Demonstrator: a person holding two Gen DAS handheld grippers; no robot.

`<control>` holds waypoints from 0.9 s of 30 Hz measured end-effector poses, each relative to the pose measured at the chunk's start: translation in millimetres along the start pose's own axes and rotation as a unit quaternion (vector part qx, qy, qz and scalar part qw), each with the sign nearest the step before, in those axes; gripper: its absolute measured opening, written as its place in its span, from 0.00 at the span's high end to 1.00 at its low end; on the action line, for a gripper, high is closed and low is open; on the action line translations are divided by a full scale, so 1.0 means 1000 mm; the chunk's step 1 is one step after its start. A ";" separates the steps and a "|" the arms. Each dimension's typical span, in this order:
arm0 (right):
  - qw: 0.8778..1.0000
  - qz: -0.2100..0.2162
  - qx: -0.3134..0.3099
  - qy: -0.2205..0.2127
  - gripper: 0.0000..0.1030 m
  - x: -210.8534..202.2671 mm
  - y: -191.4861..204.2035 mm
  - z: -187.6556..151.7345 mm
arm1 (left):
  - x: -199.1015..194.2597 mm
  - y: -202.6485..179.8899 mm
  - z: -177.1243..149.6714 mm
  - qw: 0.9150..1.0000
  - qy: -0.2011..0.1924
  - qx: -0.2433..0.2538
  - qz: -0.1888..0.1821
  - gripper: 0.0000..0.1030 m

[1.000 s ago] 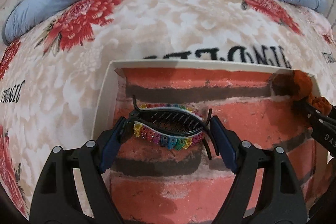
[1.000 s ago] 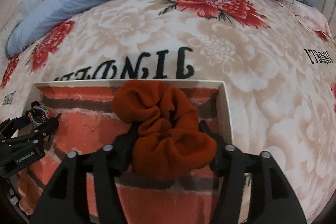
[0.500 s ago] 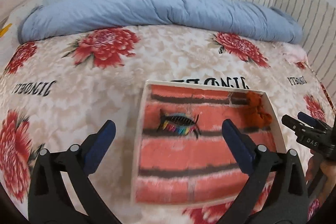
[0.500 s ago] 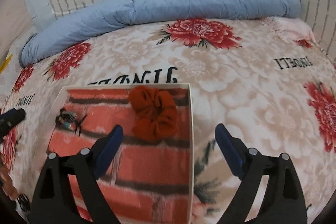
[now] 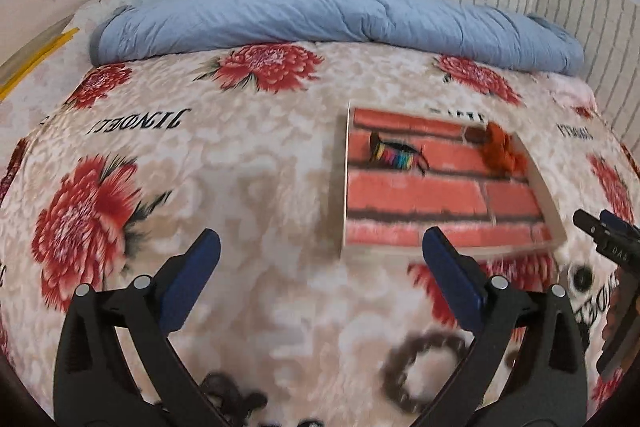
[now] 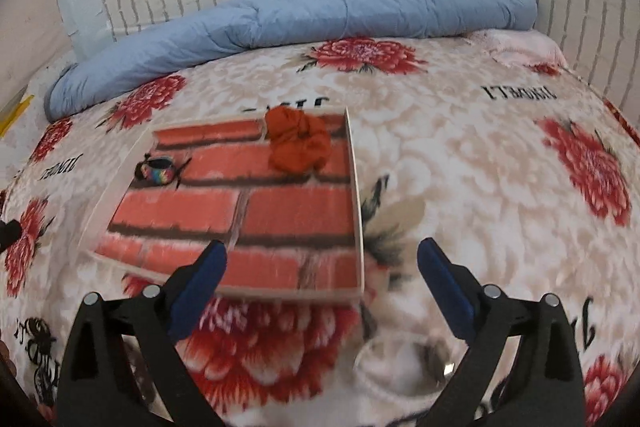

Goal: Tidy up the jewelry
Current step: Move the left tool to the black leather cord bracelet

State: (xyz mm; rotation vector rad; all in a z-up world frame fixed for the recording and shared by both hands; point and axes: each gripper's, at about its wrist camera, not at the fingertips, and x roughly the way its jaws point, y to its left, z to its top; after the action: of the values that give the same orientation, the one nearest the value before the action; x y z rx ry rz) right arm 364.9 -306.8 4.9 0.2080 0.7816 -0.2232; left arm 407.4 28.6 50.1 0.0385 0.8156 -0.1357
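A shallow white-rimmed tray [image 5: 339, 187] with a brick-print floor lies on the floral bedspread. At its far end lie a rainbow hair clip [image 5: 394, 155] and an orange scrunchie [image 5: 500, 151]. The right wrist view shows the same tray [image 6: 357, 207], clip [image 6: 158, 169] and scrunchie [image 6: 298, 139]. My left gripper [image 5: 320, 241] hangs open over the bedspread, left of the tray's near corner, holding nothing. My right gripper [image 6: 322, 249] hovers above the tray's near edge; its jaws are opening with nothing between them.
A blurred brown ring [image 5: 424, 367] and a dark item [image 5: 228, 399] lie on the bedspread near me. A pale ring [image 6: 404, 363] lies below the right gripper. A rolled blue duvet [image 5: 320, 19] runs along the far side under a brick-pattern wall.
Both grippers let go and opened wide, leaving the clip and scrunchie in the tray. Both then drew back and up, so the tray now looks small and far.
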 end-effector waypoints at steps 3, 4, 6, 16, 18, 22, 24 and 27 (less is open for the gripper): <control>1.000 0.002 -0.001 -0.003 0.09 -0.009 -0.002 -0.017 | -0.015 0.002 -0.017 1.000 -0.002 0.001 -0.001 0.05; 1.000 0.004 -0.002 -0.003 0.09 -0.011 -0.002 -0.022 | -0.019 0.003 -0.022 1.000 -0.004 -0.001 -0.001 0.05; 1.000 0.006 -0.001 -0.004 0.09 -0.019 -0.003 -0.033 | -0.026 0.003 -0.032 1.000 -0.006 -0.002 0.000 0.05; 1.000 0.015 0.013 -0.009 0.09 -0.049 -0.011 -0.088 | -0.055 0.005 -0.085 1.000 -0.021 0.003 -0.003 0.05; 1.000 0.021 0.009 -0.017 0.09 -0.059 -0.011 -0.103 | -0.062 0.007 -0.098 1.000 -0.026 0.010 0.004 0.05; 0.999 0.019 -0.011 -0.037 0.09 -0.076 -0.007 -0.129 | -0.074 0.016 -0.127 0.999 -0.034 0.016 0.021 0.05; 0.999 0.016 -0.015 -0.046 0.09 -0.085 -0.005 -0.141 | -0.076 0.021 -0.142 0.999 -0.035 0.025 0.033 0.05; 0.998 0.015 -0.010 -0.060 0.09 -0.099 -0.005 -0.153 | -0.077 0.029 -0.162 0.998 -0.036 0.035 0.038 0.05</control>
State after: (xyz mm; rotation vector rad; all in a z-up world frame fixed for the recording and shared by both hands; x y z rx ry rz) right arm 192.5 -258.8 -31.1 0.1850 0.6613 -0.1975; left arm 241.5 79.2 -5.2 0.1307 0.7366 -0.0927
